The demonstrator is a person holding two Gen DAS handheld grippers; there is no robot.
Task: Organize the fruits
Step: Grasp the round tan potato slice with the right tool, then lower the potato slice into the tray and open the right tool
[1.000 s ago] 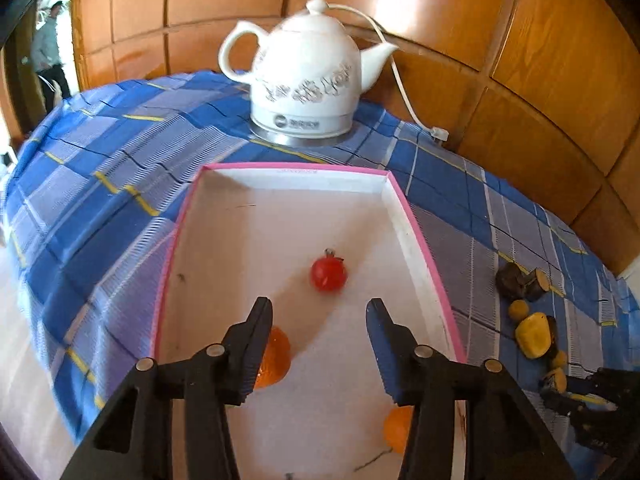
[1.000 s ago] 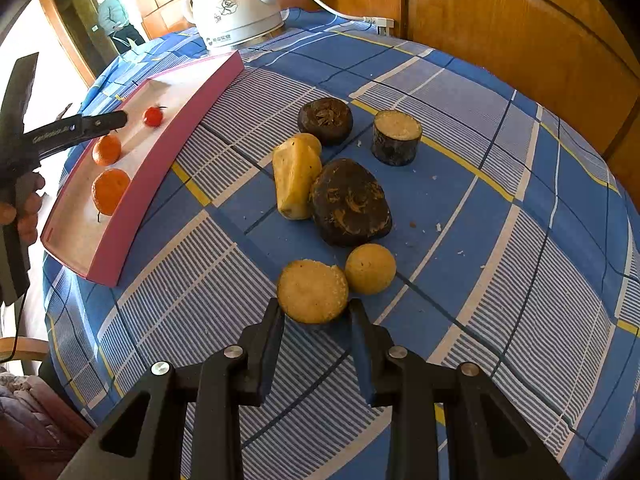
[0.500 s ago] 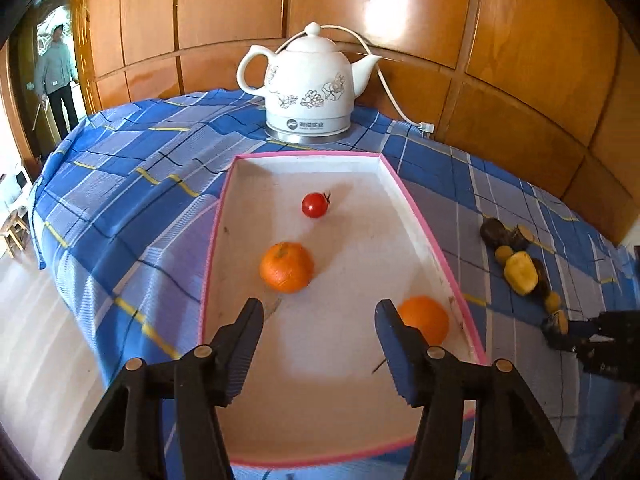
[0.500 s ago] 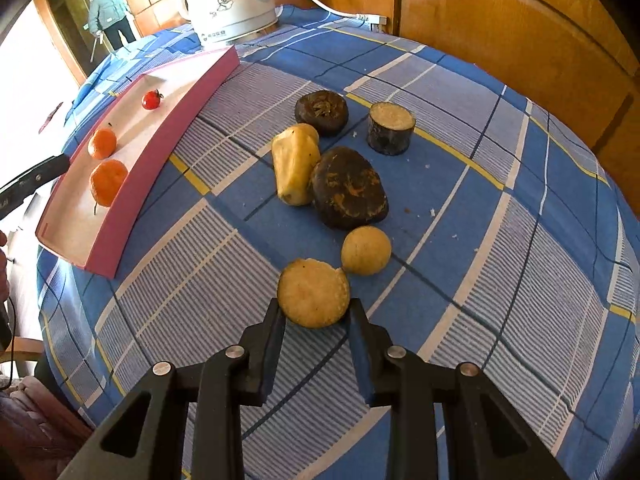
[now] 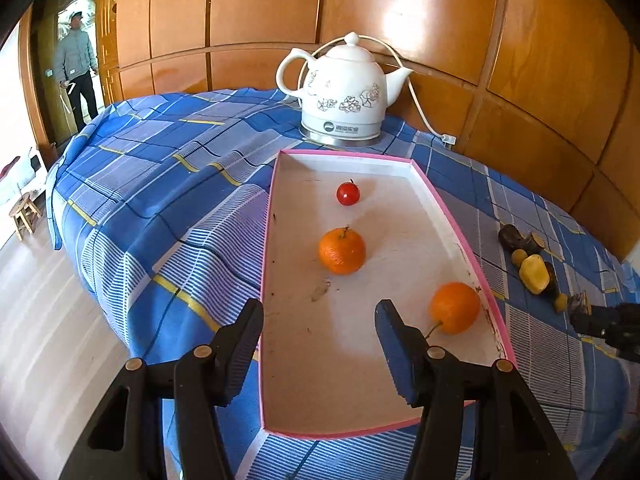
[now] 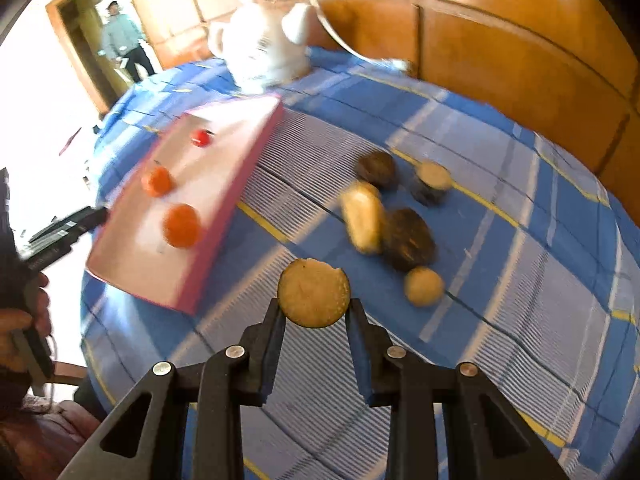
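The right gripper point(image 6: 314, 312) is clamped on a round, flat, tan fruit slice with a dark rim point(image 6: 313, 293), holding it clear of the blue checked tablecloth point(image 6: 520, 300); the rest of that view is blurred. Beyond the slice, on the cloth, lie a small tan ball point(image 6: 424, 286), a large dark brown lump point(image 6: 410, 239) touching a pale yellow oblong piece point(image 6: 363, 216), a second dark lump point(image 6: 377, 169) and a short dark stump with a pale cut top point(image 6: 432, 181). To their left sits the shallow pink-edged white cardboard tray point(image 5: 456, 224), which holds a small red tomato point(image 5: 347, 193), a stemmed orange mandarin point(image 5: 342, 251) and a second orange fruit point(image 5: 455, 307) close to the tray's right wall. The left gripper point(image 5: 318, 328) hovers over the tray's near end with its jaws apart and nothing between them. A white floral ceramic electric kettle point(image 5: 344, 94) stands just behind the tray, its cord running to the wood-panelled wall point(image 5: 520, 40). A person in a grey jacket point(image 5: 76, 72) stands in the far doorway.
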